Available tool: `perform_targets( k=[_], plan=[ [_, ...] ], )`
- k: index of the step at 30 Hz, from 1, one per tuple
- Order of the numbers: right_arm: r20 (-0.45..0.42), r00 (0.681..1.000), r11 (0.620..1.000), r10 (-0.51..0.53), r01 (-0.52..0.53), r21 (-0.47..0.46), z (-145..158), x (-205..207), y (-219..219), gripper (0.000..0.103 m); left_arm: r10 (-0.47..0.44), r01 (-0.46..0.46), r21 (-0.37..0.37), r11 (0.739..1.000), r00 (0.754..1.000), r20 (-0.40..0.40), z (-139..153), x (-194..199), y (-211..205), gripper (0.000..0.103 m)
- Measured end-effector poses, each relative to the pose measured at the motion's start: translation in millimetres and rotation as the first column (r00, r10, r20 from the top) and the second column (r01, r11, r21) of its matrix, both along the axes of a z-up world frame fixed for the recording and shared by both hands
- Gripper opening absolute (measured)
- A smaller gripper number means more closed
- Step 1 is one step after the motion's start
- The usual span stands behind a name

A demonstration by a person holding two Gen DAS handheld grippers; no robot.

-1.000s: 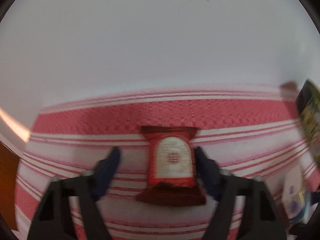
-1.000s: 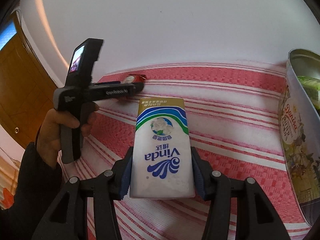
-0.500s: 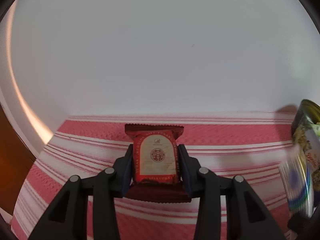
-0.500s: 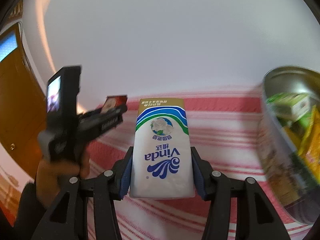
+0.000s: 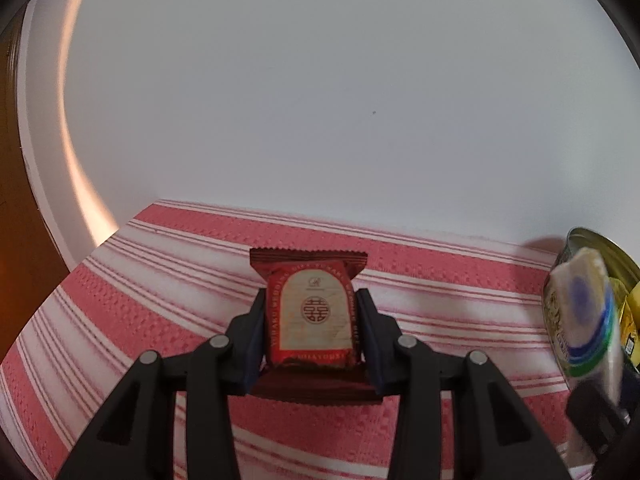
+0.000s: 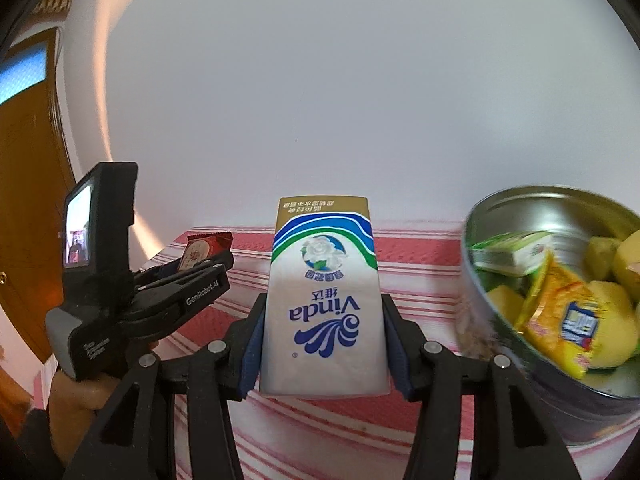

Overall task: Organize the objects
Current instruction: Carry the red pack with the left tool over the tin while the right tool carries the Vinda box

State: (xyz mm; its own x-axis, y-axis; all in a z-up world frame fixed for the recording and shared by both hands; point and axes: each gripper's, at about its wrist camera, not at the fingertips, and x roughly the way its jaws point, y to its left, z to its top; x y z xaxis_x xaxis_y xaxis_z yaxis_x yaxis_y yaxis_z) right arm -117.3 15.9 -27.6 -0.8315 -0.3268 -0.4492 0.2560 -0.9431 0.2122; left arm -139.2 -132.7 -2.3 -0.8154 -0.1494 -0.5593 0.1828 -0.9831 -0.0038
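Between left hand-held gripper (image 5: pixel 312 320) pads — red packet (image 5: pixel 314 322), now clamped, lifted.

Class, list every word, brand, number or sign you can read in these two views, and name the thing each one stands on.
"Vinda", upside down: tissue pack.
"GenRobot.AI": left gripper, along its side.
Red double-happiness sign: red snack packet.
Small letters around that packet's border: too small to read.
Chinese characters on the tissue pack, grey print on the left gripper's handle, the yellow packet in the tin: unreadable.
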Motion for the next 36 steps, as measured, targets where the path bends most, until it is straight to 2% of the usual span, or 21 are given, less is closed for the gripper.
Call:
perform_targets(
  k=[6,13,16,28,36],
  plan=[
    [-0.024,1.000,1.000,-0.014,0.014,0.011,0.3,20.0,28.4,0.055,-0.003,0.001,-0.038,0.999,0.999,-0.037,-1.0,10.6,11.9,0.041],
    [-0.036,0.999,1.000,-0.015,0.016,0.014,-1.3,16.3,34.0,0.055,-0.003,0.000,-0.057,0.998,0.999,-0.045,-1.1,15.8,16.8,0.041],
    [-0.051,0.998,0.999,-0.029,0.030,0.018,8.3,34.7,28.1,0.055,0.000,-0.003,-0.064,0.998,0.999,-0.050,-0.5,16.4,17.3,0.041],
    [-0.093,0.995,0.999,-0.033,0.036,0.023,18.4,45.6,26.7,0.055,0.014,-0.018,-0.066,0.998,0.998,-0.065,1.0,16.6,19.0,0.041],
    [-0.154,0.987,0.998,-0.043,0.049,0.034,28.8,55.0,35.1,0.055,0.017,-0.021,-0.046,0.999,0.996,-0.093,8.6,21.7,26.4,0.041]
  ],
)
